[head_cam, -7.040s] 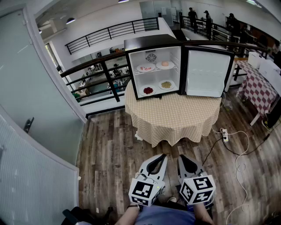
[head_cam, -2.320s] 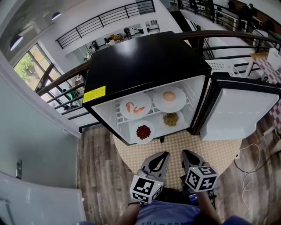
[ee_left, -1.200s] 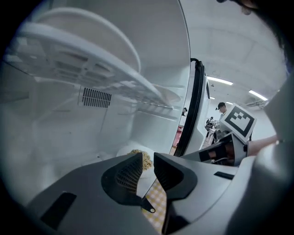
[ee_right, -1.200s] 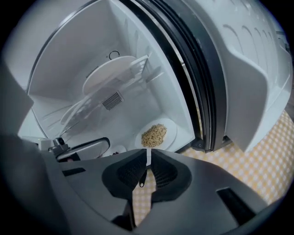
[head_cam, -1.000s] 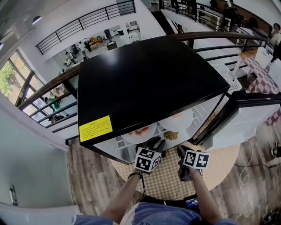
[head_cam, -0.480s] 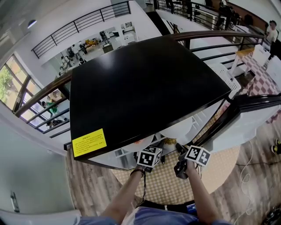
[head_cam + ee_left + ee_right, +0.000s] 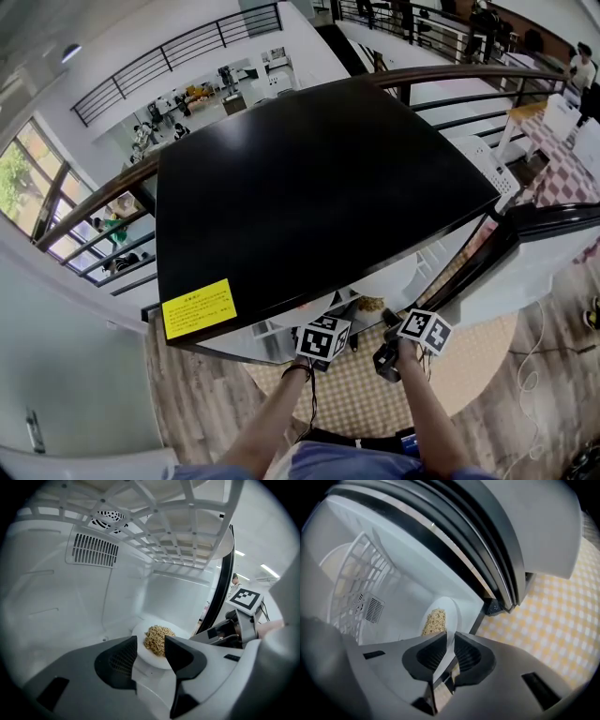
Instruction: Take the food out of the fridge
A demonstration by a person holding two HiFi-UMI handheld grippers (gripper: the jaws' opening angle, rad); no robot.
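Observation:
A white plate of brown grain (image 7: pixel 158 639) lies on the floor of the open fridge (image 7: pixel 319 178), under the wire shelf. In the head view only a bit of the grain (image 7: pixel 369 304) shows below the black top. My left gripper (image 7: pixel 151 645) is open, its jaws standing either side of the plate's near rim without pressing it. My right gripper (image 7: pixel 451 637) is rolled on its side and its jaws are closing on the plate's (image 7: pixel 440 616) right rim, which fills the narrow gap between them. Both marker cubes (image 7: pixel 323 339) (image 7: pixel 425 330) sit at the fridge's mouth.
The wire shelf (image 7: pixel 187 527) overhead carries more plates, seen from below. The fridge door (image 7: pixel 553 253) stands open on the right, its seal (image 7: pixel 487 550) close by the right gripper. The fridge stands on a round table with a checked cloth (image 7: pixel 375 412). A vent (image 7: pixel 96 550) is on the back wall.
I have come from across the room to stand over the fridge. Over the last second both grippers pushed down and in under its front edge; since half a second ago they have hardly moved.

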